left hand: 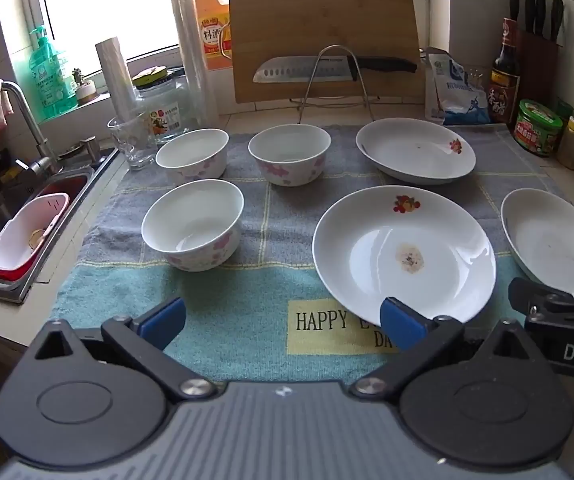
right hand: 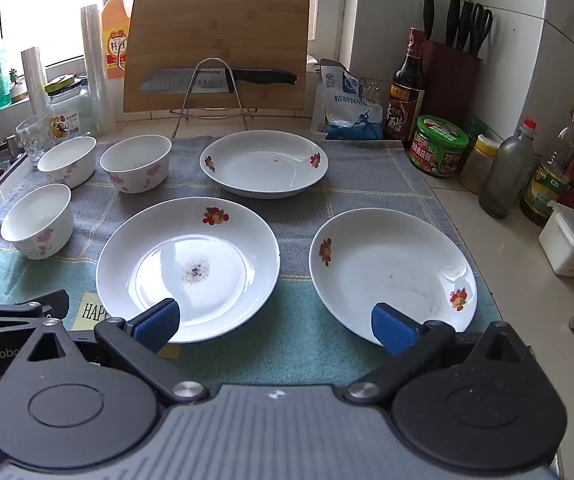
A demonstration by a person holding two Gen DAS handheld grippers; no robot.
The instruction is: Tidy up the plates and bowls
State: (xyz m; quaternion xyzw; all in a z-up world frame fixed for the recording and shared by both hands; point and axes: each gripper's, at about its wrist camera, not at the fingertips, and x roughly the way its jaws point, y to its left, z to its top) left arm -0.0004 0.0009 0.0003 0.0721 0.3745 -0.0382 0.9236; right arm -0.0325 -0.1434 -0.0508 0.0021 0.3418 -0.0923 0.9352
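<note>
Three plates and three bowls sit apart from one another on a checked towel (right hand: 307, 336) spread over the table (right hand: 527, 292). The plates are on the right half: a stained plate (right hand: 188, 268) in the middle front, a second plate (right hand: 393, 276) to its right, and a third plate (right hand: 263, 163) behind them. The bowls are on the left half: a front bowl (left hand: 193, 224) nearest the sink (left hand: 27, 232), and two behind it, a left bowl (left hand: 192, 156) and a right bowl (left hand: 289, 154). All are white with flower prints, and none is stacked.

Both grippers tilt downward over the near edge of the towel, side by side. The left gripper (left hand: 283, 320) has its blue fingers spread wide, with nothing between them. The right gripper (right hand: 275, 326) is likewise spread wide and empty. Whether any finger touches a plate rim, I cannot tell.

A cutting board (right hand: 217, 48) with a knife (right hand: 219, 79) leans at the back.
</note>
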